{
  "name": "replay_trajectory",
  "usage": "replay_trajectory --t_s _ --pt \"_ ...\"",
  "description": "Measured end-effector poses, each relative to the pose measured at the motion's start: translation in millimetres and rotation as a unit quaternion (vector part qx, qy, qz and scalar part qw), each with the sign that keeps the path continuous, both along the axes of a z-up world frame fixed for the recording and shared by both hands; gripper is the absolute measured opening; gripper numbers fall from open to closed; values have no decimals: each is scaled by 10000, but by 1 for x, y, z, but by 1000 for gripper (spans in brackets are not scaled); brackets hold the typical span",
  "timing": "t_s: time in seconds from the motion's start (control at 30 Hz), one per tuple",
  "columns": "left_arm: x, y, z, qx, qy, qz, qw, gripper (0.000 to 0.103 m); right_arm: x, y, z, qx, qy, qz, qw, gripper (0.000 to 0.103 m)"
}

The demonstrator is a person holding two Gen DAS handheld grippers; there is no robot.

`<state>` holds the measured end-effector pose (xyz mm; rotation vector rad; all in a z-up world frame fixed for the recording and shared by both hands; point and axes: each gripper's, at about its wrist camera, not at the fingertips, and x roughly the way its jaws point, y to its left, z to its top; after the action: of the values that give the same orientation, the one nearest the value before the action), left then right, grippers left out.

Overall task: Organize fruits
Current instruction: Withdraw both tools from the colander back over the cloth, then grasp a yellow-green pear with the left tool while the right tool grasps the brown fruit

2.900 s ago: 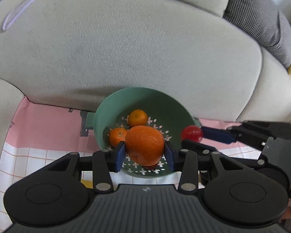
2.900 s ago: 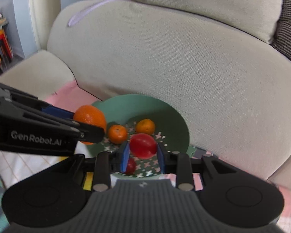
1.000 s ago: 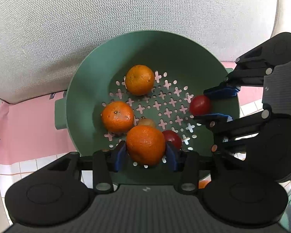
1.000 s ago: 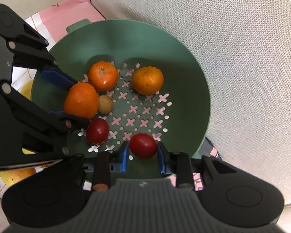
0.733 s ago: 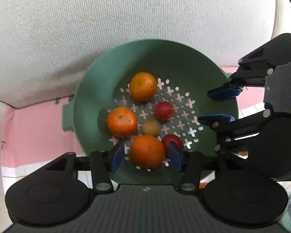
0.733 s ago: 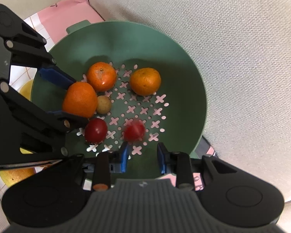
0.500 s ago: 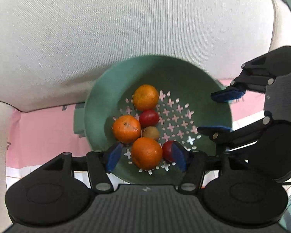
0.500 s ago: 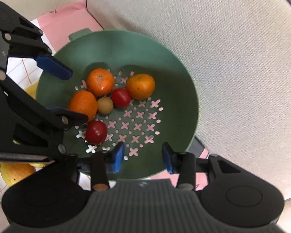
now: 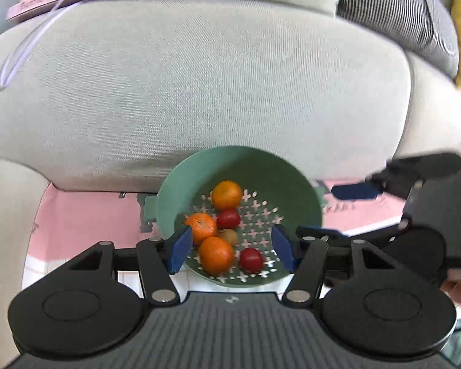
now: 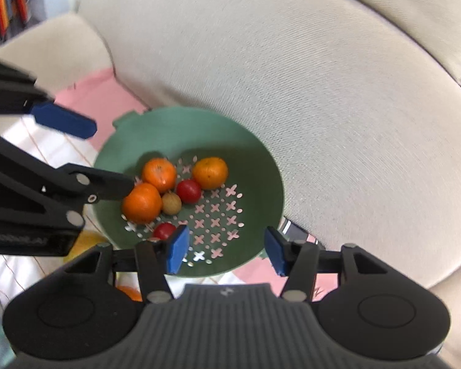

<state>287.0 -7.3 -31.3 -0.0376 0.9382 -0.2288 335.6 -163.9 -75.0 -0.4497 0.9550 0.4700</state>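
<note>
Step in hand: judged as just after a drop-off, six fruits lying in the green colander [image 9: 181, 190] at lower centre of both views.
Left hand-held gripper [image 9: 230, 247]: jaws spread wide, holding nothing, poised above the near rim.
Right hand-held gripper [image 10: 224, 250]: likewise wide apart and empty, over the near edge.
Fruit: three mandarins [image 10: 159, 174], glossy and dimpled, clustered left of centre; two red tomatoes [image 10: 188, 191], smooth; one small brownish fruit [image 10: 171, 203] touching its neighbours.
Colander: resting on a pink cloth [image 9: 86, 215] against a beige sofa cushion [image 9: 199, 86].
Next move: probably fetching more; yellow-orange fruit [image 10: 86, 243] glimpsed at lower left, beside the colander, calls for a reach outside it.
</note>
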Motion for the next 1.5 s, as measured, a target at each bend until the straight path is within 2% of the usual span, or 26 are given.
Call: replay_trajectory --t_s 0.3,0.5,0.63,0.93,1.07,1.2,1.37,1.5 --pt "-48 6 15 -274 -267 252 9989 69 -52 -21 8 869 -273 -860 9921 55" --pt "-81 3 9 -240 -444 408 9979 69 -94 -37 -3 1419 -242 -1376 9800 55" --pt "-100 -2 2 -172 -495 277 9982 69 -122 -45 -10 1628 -208 -1697 9717 55" --pt "-128 -6 -20 -239 -235 258 9991 69 -177 -59 -31 1574 -292 -1982 9670 55" --pt "-129 -15 -34 -337 -7 212 9992 69 -181 -62 -44 1410 -288 -2045 9682 55" --pt "-134 -22 -47 -177 21 197 9996 69 -183 -65 -56 1184 -353 -2040 9711 55" --pt "-139 -21 -62 -293 102 268 9992 69 -181 -67 -65 984 -431 -2023 9734 55" --pt "-137 -23 -70 -309 149 289 9990 69 -175 -68 -69 1002 -447 -2028 9730 55"
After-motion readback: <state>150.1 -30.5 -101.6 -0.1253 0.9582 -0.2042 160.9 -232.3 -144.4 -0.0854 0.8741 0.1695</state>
